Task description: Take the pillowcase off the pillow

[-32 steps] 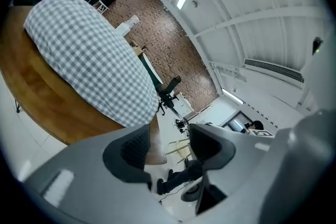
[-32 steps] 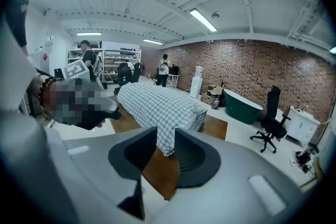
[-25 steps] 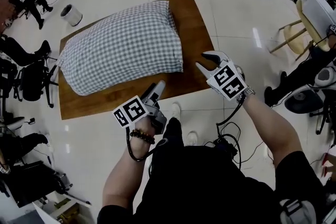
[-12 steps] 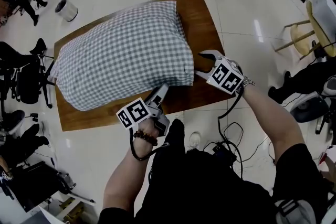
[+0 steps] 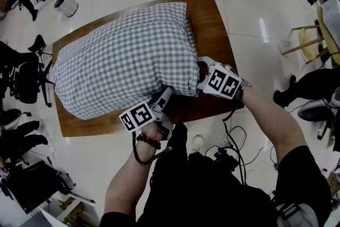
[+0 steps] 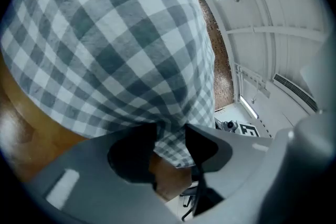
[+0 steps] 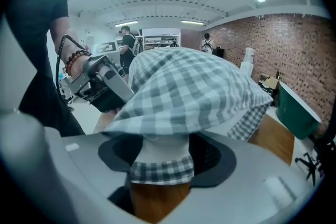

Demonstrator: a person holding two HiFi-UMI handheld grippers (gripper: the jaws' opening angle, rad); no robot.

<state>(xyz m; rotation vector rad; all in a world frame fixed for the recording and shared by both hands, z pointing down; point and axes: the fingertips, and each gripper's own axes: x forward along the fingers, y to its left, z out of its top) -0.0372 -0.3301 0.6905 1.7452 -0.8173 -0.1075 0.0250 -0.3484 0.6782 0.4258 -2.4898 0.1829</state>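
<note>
A pillow in a grey-and-white checked pillowcase [image 5: 122, 61] lies on the wooden table [image 5: 212, 24]. My left gripper [image 5: 166, 94] is at the pillow's near edge. Its jaws are closing, and a fold of the pillowcase [image 6: 115, 44] hangs between the pads [image 6: 202, 144]. My right gripper [image 5: 199, 74] is at the near right corner, at the open end. Its jaws are opening around the white pillow [image 7: 163, 149] and the checked hem [image 7: 163, 171], with the case [image 7: 189, 92] draped above. The left gripper [image 7: 102, 84] also shows in the right gripper view.
The table stands on a glossy white floor. Office chairs [image 5: 24, 82] and seated people are at the left, with a white bin [image 5: 66, 5] beyond them. A wooden chair [image 5: 305, 42] is at the right. Cables [image 5: 228, 141] lie by my feet.
Both grippers have moved forward from the table's near edge to the pillow. The right one now straddles the near right corner and the left one the near edge.
</note>
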